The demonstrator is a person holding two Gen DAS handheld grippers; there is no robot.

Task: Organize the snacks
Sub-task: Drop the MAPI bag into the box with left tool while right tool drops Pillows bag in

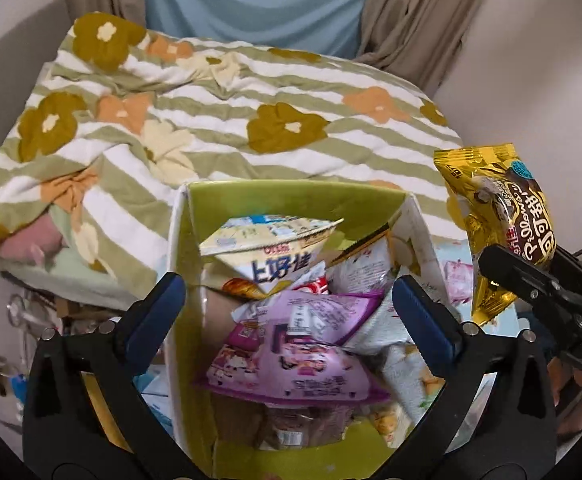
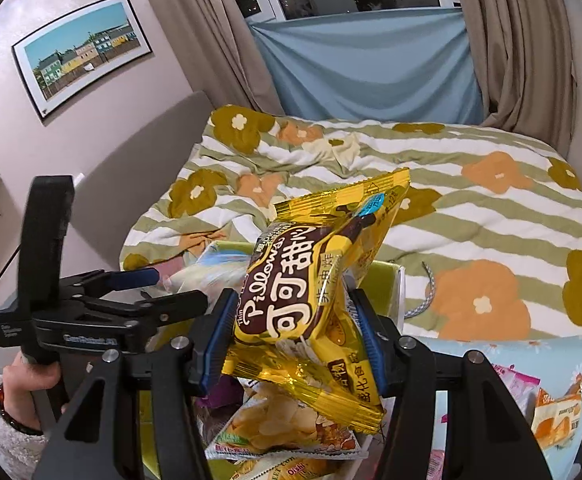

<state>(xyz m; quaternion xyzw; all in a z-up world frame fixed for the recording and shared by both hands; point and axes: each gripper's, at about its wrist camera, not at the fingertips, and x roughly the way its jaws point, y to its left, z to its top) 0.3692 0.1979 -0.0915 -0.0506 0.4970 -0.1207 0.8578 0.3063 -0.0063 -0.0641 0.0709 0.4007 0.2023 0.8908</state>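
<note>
A green-lined box [image 1: 291, 200] stands below me, filled with several snack bags. On top lie a white and blue bag [image 1: 271, 248] and a purple bag [image 1: 291, 344]. My left gripper [image 1: 287, 284] hangs over the box with its blue-padded jaws wide apart and nothing between them. It also shows at the left of the right wrist view as the left gripper [image 2: 171, 286]. My right gripper [image 2: 291, 336] is shut on a yellow and brown snack bag [image 2: 315, 280], held above the box's wall [image 2: 383, 280]. From the left wrist, that yellow bag [image 1: 499, 216] hangs to the right of the box.
A bed with a green-striped floral duvet [image 1: 251, 120] fills the space behind the box. More snack packets [image 2: 555, 408] lie on a pale blue surface at the lower right. Beige curtains [image 2: 523, 40] and a framed picture [image 2: 83, 52] are behind. A hand [image 2: 23, 384] in a fluffy white sleeve holds the left gripper.
</note>
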